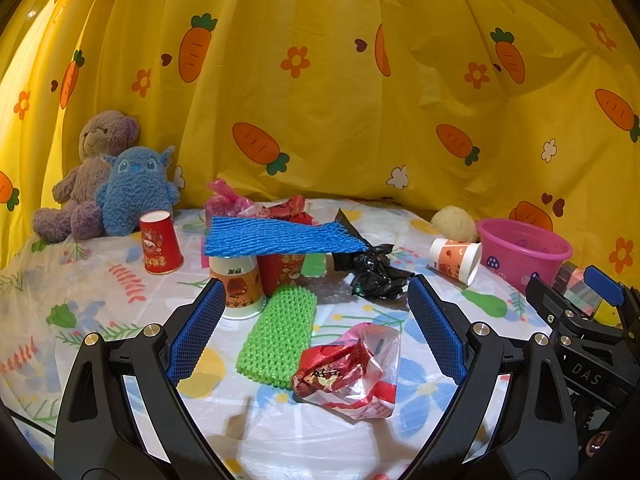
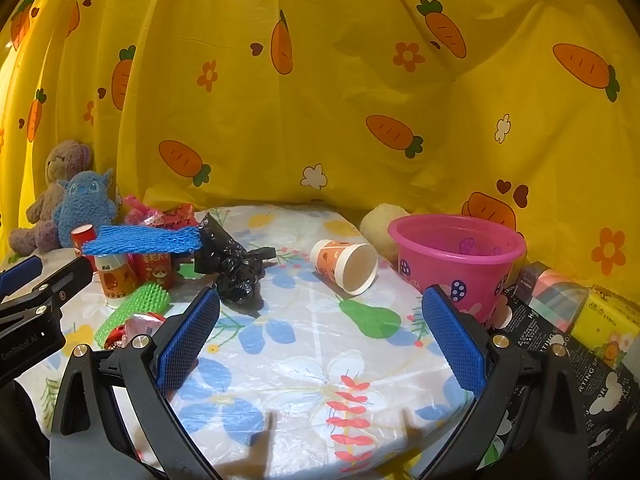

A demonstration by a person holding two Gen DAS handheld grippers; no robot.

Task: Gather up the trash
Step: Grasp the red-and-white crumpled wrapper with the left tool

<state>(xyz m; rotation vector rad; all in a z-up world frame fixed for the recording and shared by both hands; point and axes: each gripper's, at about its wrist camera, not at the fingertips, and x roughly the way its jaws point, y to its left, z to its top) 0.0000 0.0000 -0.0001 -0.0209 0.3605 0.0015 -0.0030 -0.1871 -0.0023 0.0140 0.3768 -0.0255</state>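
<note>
My left gripper [image 1: 316, 328] is open and empty above a green foam net [image 1: 278, 334] and a red snack wrapper [image 1: 348, 368] on the table. Behind them a blue foam net [image 1: 280, 236] lies across upside-down cups, beside a crumpled black bag [image 1: 372, 270]. A red cup [image 1: 160, 242] stands at left. My right gripper [image 2: 320, 336] is open and empty over the bare cloth. A paper cup [image 2: 346, 266] lies on its side ahead of it, next to the pink bucket [image 2: 456, 256]. The black bag [image 2: 236, 266] is ahead left.
Two plush toys [image 1: 100, 184] sit at the back left. A yellow carrot-print curtain [image 1: 320, 80] hangs behind the table. A beige ball [image 2: 380, 220] lies behind the bucket. Boxes and a tissue pack [image 2: 608, 320] are at the right edge.
</note>
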